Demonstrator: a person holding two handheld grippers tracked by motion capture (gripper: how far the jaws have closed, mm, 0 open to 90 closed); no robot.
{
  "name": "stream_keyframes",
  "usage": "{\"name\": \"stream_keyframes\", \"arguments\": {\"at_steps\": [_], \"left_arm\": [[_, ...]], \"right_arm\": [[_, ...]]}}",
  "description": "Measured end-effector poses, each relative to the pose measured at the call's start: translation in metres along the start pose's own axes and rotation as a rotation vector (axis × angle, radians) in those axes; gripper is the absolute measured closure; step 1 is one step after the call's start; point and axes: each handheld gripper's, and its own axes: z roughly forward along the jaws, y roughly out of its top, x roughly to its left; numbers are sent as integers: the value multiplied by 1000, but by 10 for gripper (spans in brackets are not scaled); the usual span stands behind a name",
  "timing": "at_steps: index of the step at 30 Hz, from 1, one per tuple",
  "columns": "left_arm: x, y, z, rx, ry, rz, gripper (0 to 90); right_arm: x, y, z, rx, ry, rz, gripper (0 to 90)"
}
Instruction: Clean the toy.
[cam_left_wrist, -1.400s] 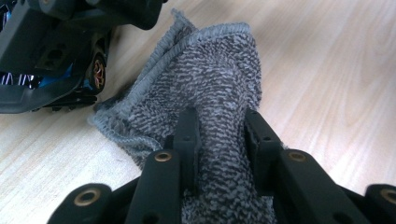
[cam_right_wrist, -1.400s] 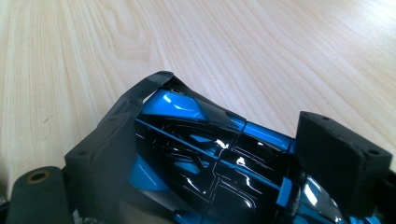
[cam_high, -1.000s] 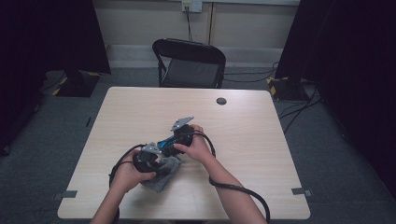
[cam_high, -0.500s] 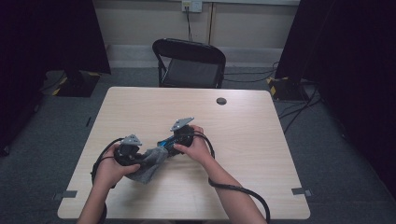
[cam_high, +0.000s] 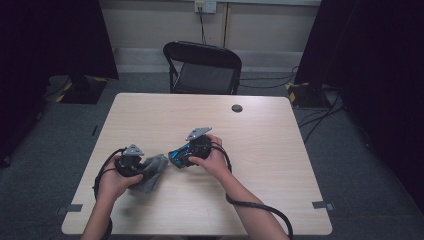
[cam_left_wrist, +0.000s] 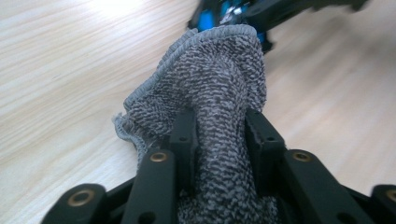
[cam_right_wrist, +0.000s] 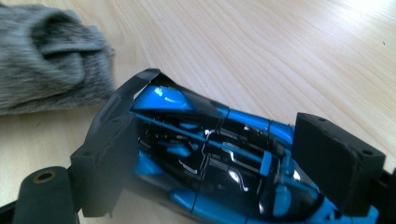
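Cloth (cam_left_wrist: 219, 93): grey knit, bunched between the left gripper's (cam_left_wrist: 219, 121) jaws, which press on its fold and have just been opening a little; it lies on the table (cam_high: 280, 145), left of centre.
Car (cam_right_wrist: 219, 158): blue-black toy, clamped by the right gripper (cam_right_wrist: 224, 163), just beside the cloth.
Chair (cam_high: 202, 67): behind the table.

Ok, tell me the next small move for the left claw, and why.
Probably bring the cloth back to the toy car and wipe it. The left claw grips the cloth, though its jaws have just been opening slightly; the right claw holds the car, and a gap separates cloth and car.
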Motion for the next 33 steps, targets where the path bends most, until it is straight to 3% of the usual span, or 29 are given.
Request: {"name": "stream_keyframes", "arguments": {"at_steps": [2, 3, 4, 5, 6, 7, 8, 11, 16, 21, 23, 28, 31, 32, 33], "left_arm": [[4, -5, 4, 6, 42, -10, 573], [4, -5, 4, 6, 42, -10, 522], [4, -6, 5, 11, 67, -40, 522], [5, -5, 4, -2, 92, -62, 379], [5, -5, 4, -2, 92, -62, 352], [5, -5, 2, 8, 118, -72, 352], [5, -5, 1, 13, 127, -80, 302], [3, -7, 2, 19, 146, -94, 269], [7, -14, 4, 85, 169, -165, 241], [5, -12, -6, 105, 189, -229, 260], [3, -12, -5, 120, 158, -241, 325], [2, -16, 7, 127, 159, -194, 373], [4, -17, 9, 85, 141, -181, 528], [4, -17, 9, 75, 131, -168, 628], [4, -17, 9, 72, 126, -159, 628]], "right_arm": [[0, -3, -4, 1, -7, 10, 149], [0, -3, -4, 1, -7, 10, 149], [0, -4, -4, 0, -12, 15, 150], [1, -5, -5, -7, -25, 31, 149], [1, -5, -5, -7, -25, 31, 149], [2, -6, -5, -7, -28, 34, 150], [4, -6, -5, -15, -36, 33, 149], [5, -7, -4, -22, -44, 35, 148], [6, -8, -4, -23, -69, 48, 148], [6, -8, -6, -15, -78, 67, 150], [7, -8, -7, -13, -74, 74, 151], [9, -10, -7, -30, -84, 81, 150], [7, -14, -7, -48, -97, 96, 147], [6, -16, -8, -54, -103, 119, 147], [6, -16, -8, -54, -103, 119, 147]]}}
